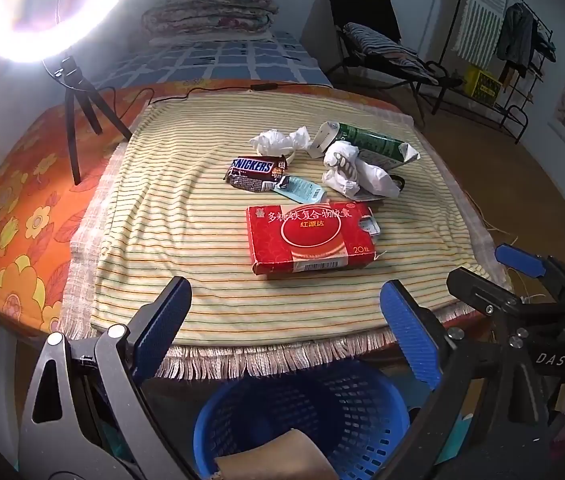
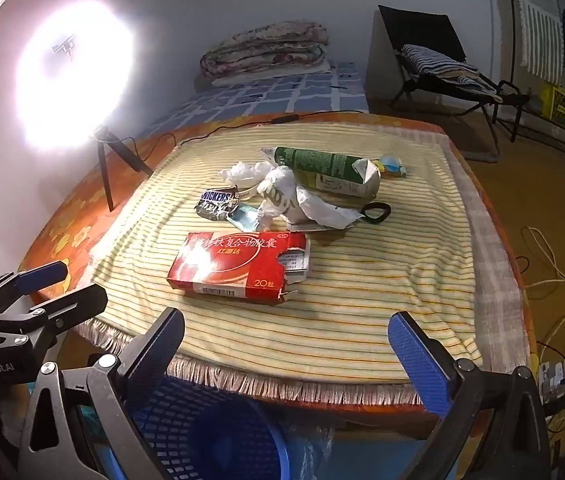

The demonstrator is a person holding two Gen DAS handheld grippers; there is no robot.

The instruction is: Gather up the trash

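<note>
- The left gripper had its two blue fingers far apart, and nothing was between them.
- The right gripper was wide apart too, and it held nothing.
- Both grippers hung over the near edge of the table and pointed down at a slant toward the trash.
- The red box was the closest piece of trash to both grippers. It lay flat on the striped cloth, just ahead of the fingers.
- In the left view the box sat between the two fingers and a little to the right. In the right view it sat to the left.
- The box's long side ran left to right, across the way the fingers pointed. I think the fingers would fit best over its short side.
- I could not tell which hand was nearer. The left one looked lined up a bit better.
- Behind the box lay the Snickers wrapper, a small blue packet, crumpled white paper and a green carton, all close together.
- The blue basket stood on the floor right under the grippers, below the table edge. Something tan already lay in it.
</note>
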